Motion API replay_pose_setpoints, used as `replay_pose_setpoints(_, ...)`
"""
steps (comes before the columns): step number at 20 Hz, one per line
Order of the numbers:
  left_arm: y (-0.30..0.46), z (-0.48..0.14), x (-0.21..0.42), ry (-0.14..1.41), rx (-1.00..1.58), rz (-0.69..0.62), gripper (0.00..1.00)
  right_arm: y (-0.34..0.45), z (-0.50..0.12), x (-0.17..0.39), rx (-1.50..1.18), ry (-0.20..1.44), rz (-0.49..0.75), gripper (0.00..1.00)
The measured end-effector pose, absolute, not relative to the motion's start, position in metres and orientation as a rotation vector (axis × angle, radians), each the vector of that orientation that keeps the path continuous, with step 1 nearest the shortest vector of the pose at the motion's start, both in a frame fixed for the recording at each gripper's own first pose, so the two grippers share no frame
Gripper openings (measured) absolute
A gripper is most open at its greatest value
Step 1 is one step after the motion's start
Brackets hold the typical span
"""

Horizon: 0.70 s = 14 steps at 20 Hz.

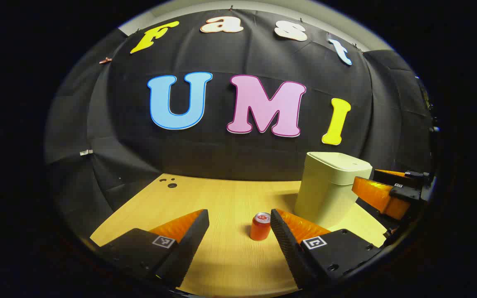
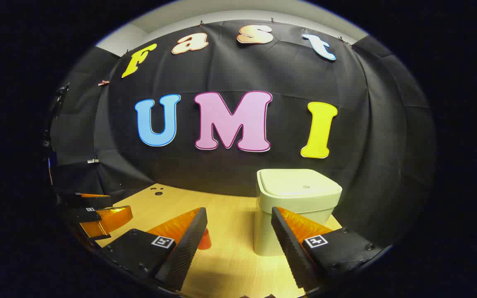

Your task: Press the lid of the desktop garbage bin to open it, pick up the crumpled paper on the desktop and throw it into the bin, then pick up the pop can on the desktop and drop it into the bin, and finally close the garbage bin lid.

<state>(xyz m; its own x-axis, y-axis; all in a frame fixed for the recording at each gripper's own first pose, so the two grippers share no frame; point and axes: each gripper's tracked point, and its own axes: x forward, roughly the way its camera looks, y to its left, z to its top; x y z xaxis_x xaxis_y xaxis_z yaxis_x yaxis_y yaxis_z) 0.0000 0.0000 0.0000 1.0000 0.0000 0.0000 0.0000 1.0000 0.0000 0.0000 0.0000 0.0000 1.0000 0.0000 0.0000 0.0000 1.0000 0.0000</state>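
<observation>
An orange pop can [image 1: 260,226] stands upright on the wooden desktop [image 1: 222,256], just inside my left gripper's right finger. The left gripper [image 1: 239,215] is open and holds nothing. The pale desktop bin [image 1: 329,186] stands right of the can with its lid down. In the right gripper view the bin [image 2: 294,198] is straight ahead, lid [image 2: 296,184] shut. My right gripper [image 2: 239,211] hangs open in front of it, touching nothing. The can [image 2: 204,240] peeks out behind that gripper's left finger. The right gripper [image 1: 381,186] also appears beside the bin.
Black cloth walls close the booth behind and at both sides. A few small holes [image 1: 170,182] mark the desktop's far left corner. The left gripper [image 2: 93,209] sits at the left edge of the right gripper view, above the desktop's [image 2: 230,269] left side.
</observation>
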Motion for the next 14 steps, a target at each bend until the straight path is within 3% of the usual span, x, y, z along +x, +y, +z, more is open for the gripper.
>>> replay_pose_setpoints(14, 0.023, -0.011, 0.010, 0.008, -0.028, 0.061, 0.96, 0.006, -0.004, 0.009, -0.025, 0.030, 0.029, 0.98)
